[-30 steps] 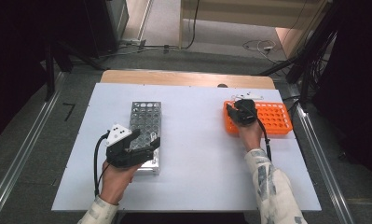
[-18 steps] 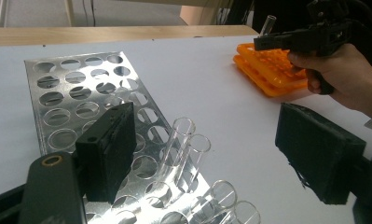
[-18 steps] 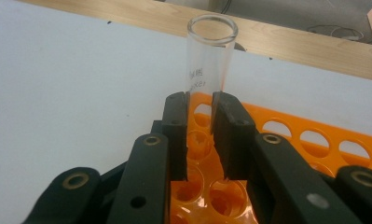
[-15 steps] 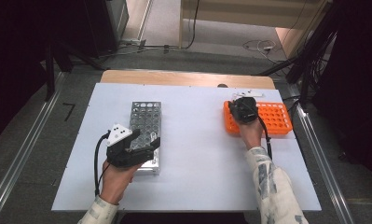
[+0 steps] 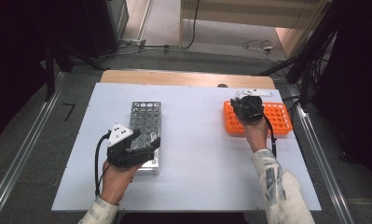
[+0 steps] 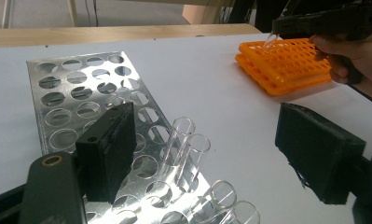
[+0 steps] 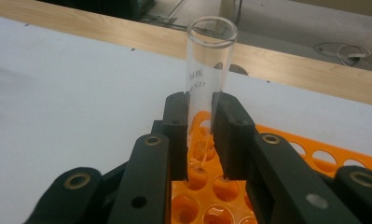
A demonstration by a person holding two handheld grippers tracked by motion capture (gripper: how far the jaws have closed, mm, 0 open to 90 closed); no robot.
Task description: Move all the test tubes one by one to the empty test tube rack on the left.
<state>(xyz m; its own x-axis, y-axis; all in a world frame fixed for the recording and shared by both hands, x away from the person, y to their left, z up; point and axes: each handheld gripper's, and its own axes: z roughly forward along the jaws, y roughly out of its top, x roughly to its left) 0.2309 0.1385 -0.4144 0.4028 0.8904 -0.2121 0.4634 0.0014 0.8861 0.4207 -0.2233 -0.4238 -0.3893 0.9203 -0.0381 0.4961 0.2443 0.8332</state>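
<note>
A clear glass tube [image 7: 207, 79] is standing upright between the jaws of the right gripper [image 7: 200, 140], which are pinching it at mid-height, its lower end sitting in a hole at the near corner of the orange rack [image 7: 314, 154]. In the high view that gripper [image 5: 245, 108] is hovering over the left end of the orange rack [image 5: 279, 119], at right of centre in the frame. In the left gripper view the tube [image 6: 270, 41] is showing small at the upper right, poking down toward the orange rack [image 6: 286, 65].

The left gripper [image 6: 207, 158] is resting with its jaws spread wide apart, gripping nothing, across the near end of the metal rack [image 6: 76, 93]. At least four tubes [image 6: 181, 149] are standing in that rack's near holes between the jaws; the bottom edge is cutting off the rest.

There are two racks and two grippers. Both racks are lying well apart on a white board [image 5: 193, 140], which is covering a wooden table [image 5: 183, 77]. Around it are a grey floor [image 5: 30, 140], metal rails and loose cables [image 5: 263, 46].
</note>
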